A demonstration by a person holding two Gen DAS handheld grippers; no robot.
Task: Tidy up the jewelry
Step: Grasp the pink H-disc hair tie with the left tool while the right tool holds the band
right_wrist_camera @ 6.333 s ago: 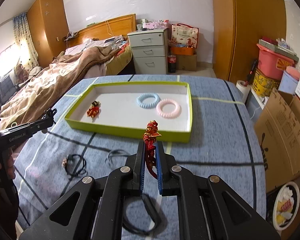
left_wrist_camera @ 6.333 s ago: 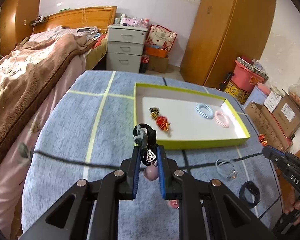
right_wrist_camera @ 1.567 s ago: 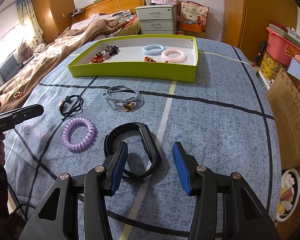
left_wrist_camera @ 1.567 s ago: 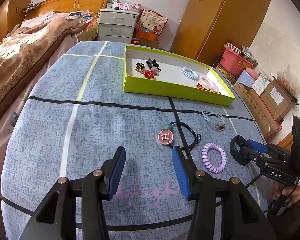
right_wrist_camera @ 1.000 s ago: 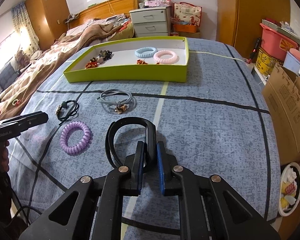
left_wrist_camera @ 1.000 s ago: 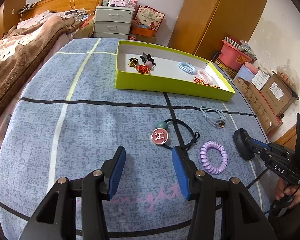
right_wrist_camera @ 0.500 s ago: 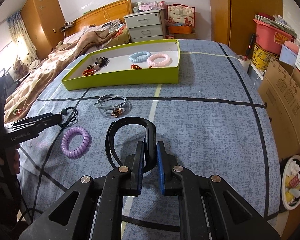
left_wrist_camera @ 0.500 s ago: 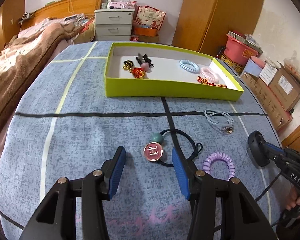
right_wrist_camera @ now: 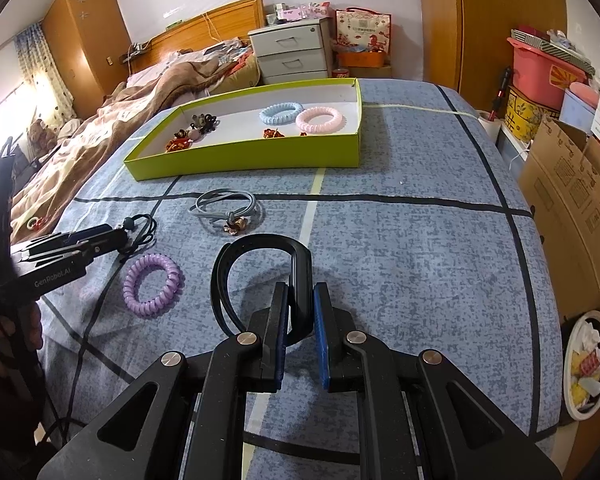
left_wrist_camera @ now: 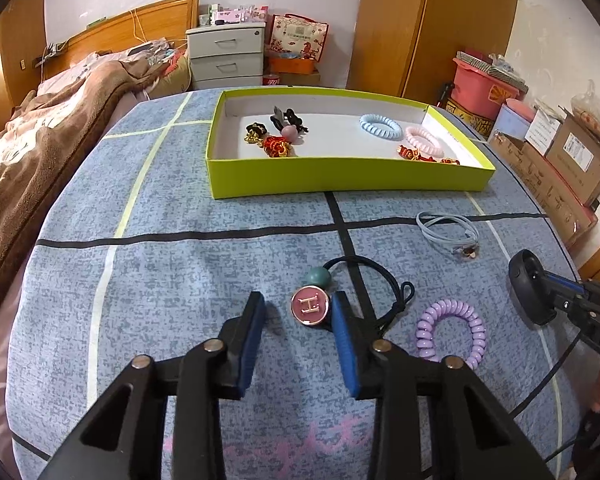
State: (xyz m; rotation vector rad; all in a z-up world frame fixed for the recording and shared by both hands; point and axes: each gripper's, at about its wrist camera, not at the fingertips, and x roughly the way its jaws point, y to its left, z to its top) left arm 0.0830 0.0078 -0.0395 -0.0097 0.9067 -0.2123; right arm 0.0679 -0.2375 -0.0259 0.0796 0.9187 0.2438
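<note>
Far off to the left of the left tongs (left_wrist_camera: 298, 307) lay a bed (left_wrist_camera: 40, 128) under a brown blanket, with a wooden headboard behind it. The surface (left_wrist_camera: 180, 264) beneath both tools was covered in blue-grey cloth crossed by black and pale lines. The left tongs were closing, their blue pads either side of a pink round charm (left_wrist_camera: 310, 305) marked H. The right pad was just touching the charm, and the left pad was apart from it. The charm's black hair tie (left_wrist_camera: 384, 276) looped away ahead and to the right. Well ahead of them sat a lime-green tray (left_wrist_camera: 340, 184) holding red and black clips, a blue coil and a pink coil. Behind the tray stood a grey drawer unit (left_wrist_camera: 224, 56) and a tall wooden wardrobe (left_wrist_camera: 440, 20).

To the right of the left tongs lay a purple coil tie (left_wrist_camera: 452, 334), and ahead of that a grey hair tie (left_wrist_camera: 448, 228).

The right tongs (right_wrist_camera: 301, 306) were narrow, clamped on a black band (right_wrist_camera: 260, 256) that arched forward from the pads. Far right of them stood cardboard boxes (right_wrist_camera: 572, 200) and a pink bin (right_wrist_camera: 544, 72).
</note>
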